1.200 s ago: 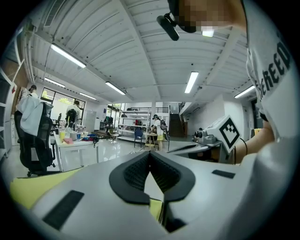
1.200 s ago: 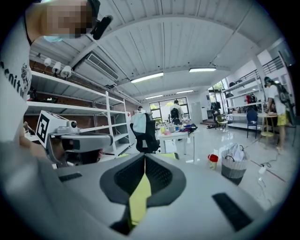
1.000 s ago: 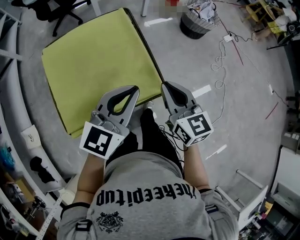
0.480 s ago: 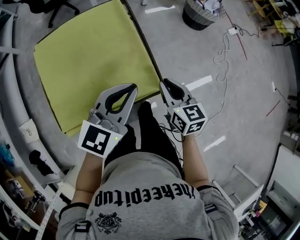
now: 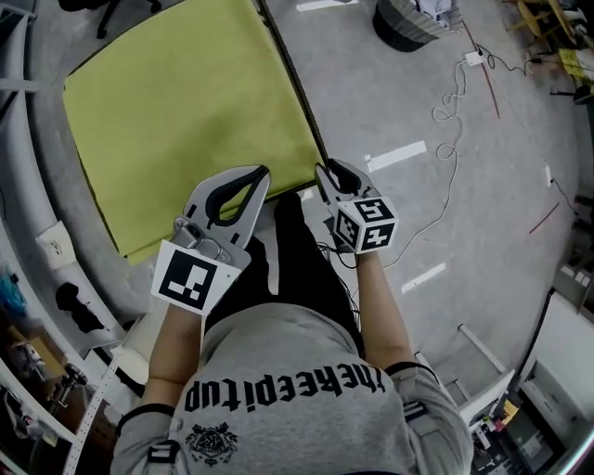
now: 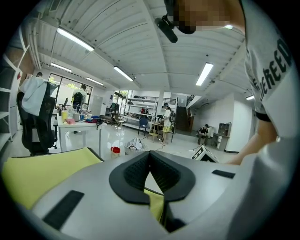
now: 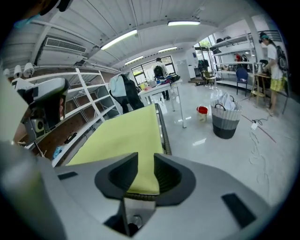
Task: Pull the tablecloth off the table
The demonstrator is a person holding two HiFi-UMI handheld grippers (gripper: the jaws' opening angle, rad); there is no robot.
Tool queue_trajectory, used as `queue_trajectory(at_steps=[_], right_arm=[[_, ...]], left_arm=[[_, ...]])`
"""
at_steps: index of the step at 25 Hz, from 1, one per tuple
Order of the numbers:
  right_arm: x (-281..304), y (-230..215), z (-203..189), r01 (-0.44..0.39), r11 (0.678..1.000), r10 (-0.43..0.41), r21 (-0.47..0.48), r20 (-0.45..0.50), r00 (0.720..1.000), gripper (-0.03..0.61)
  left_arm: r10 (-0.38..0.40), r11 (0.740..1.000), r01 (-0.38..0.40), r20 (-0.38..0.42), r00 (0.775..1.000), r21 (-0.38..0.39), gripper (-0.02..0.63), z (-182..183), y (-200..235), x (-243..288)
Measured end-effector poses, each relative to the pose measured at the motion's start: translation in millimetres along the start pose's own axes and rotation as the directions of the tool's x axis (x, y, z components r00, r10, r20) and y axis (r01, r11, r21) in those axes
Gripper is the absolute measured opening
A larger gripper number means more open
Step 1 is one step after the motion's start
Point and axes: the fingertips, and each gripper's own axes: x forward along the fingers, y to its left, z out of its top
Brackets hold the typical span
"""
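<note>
A yellow-green tablecloth lies flat over the table, its near right corner just ahead of me. My left gripper hovers at the cloth's near edge, its jaws shut tip to tip with nothing between them. The cloth shows to the left of and under those jaws. My right gripper is at the near right corner. Its jaws are opening, and the cloth's corner lies in the gap between them without the pads pressing on it.
A dark waste bin stands on the grey floor beyond the table's right side, with a white cable and white tape marks near it. Grey shelving runs along the left. An office chair stands past the table.
The right gripper's jaws have parted from shut, and that gripper has shifted a little forward and left. The left gripper stays shut in the same place.
</note>
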Motion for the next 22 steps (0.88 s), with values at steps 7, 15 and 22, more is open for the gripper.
queue_trajectory(at_steps=[7, 15, 22], right_arm=[[19, -17, -31, 0.029, 0.999, -0.026, 0.026, -0.093, 0.995, 0.115], [33, -27, -53, 0.038, 0.999, -0.031, 0.034, -0.170, 0.985, 0.117], [38, -37, -65, 0.064, 0.997, -0.055, 0.037, -0.206, 0.977, 0.126]], left_arm=[[0.029, 0.999, -0.029, -0.022, 0.999, -0.013, 0.014, -9, 11, 0], [0.048, 0.999, -0.049, -0.043, 0.998, -0.024, 0.015, -17, 15, 0], [0.058, 0.998, -0.060, -0.056, 0.997, -0.034, 0.014, -23, 18, 2]])
